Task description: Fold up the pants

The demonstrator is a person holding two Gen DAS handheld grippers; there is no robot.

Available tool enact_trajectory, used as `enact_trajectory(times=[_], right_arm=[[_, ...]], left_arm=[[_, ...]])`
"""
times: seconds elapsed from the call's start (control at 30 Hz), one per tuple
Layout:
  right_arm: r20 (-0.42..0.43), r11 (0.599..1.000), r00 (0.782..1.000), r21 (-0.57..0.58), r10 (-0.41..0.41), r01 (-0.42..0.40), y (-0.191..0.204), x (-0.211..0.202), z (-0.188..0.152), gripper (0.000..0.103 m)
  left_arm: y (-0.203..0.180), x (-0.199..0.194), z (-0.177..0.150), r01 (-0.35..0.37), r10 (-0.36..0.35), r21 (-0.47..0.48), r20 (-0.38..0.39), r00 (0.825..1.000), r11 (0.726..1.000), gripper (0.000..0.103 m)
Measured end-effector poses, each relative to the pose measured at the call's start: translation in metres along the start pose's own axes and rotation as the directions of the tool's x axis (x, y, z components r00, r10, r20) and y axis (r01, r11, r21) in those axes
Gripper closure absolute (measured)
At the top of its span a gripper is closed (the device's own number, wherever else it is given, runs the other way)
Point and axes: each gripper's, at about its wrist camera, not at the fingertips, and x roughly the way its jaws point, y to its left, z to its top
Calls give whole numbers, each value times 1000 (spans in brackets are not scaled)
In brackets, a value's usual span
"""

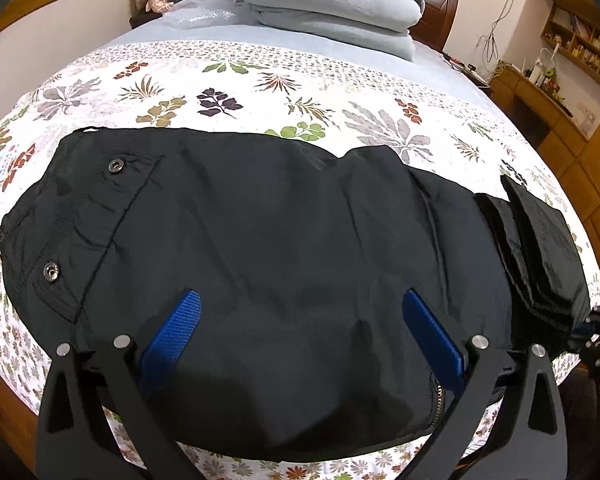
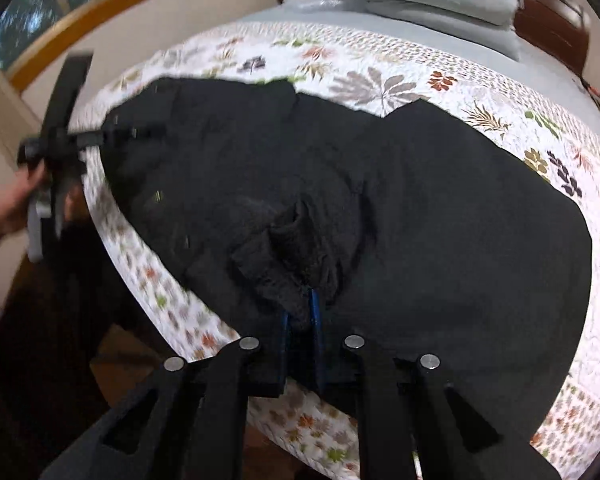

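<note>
The left gripper [image 1: 300, 300] has its jaws spread wide over the black pants [image 1: 260, 248], nothing between them. The right gripper [image 2: 300, 312] has its jaws pressed onto a bunched fold of the pants [image 2: 440, 220] (the view is blurred). Beyond both, the pants lie flat on the floral bedspread [image 1: 260, 80], folded bedding [image 1: 328, 4] further off.

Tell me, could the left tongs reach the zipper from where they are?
Probably yes. The left tongs hover open over the pants, and the zipper lies beside the right finger, with nothing covering it.
</note>
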Motion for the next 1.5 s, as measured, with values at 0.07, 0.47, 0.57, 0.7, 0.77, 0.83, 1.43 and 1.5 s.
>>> enact_trajectory(times=[0.07,0.47,0.57,0.7,0.77,0.83,1.43,1.5], right_arm=[[-8,1000,1000,-1,15,-15,1,2,-1,84],[153,994,985,65,81,-92,-1,-55,13,44],[111,997,992,33,63,-67,2,-36,18,49],[54,1000,998,-7,18,-17,8,-11,19,53],[37,1000,999,-18,-19,20,9,-2,20,56],[22,998,998,-39,-53,54,9,5,20,65],[132,986,985,-138,115,-97,44,-33,40,89],[95,985,989,-142,110,-96,46,-15,39,89]], left_arm=[[-1,0,0,-1,1,0,0,1000,1000,2],[-1,-1,0,22,-22,-17,-1,1000,1000,2],[-1,-2,0,23,-23,-17,0,1000,1000,2],[2,-10,5,-18,18,1,28,999,1000,2],[9,-14,8,-53,53,7,40,998,999,2],[19,-17,9,-96,96,9,48,994,995,2],[62,-31,0,-149,152,-50,45,987,988,2],[61,-29,-1,-152,154,-48,43,987,987,2]])
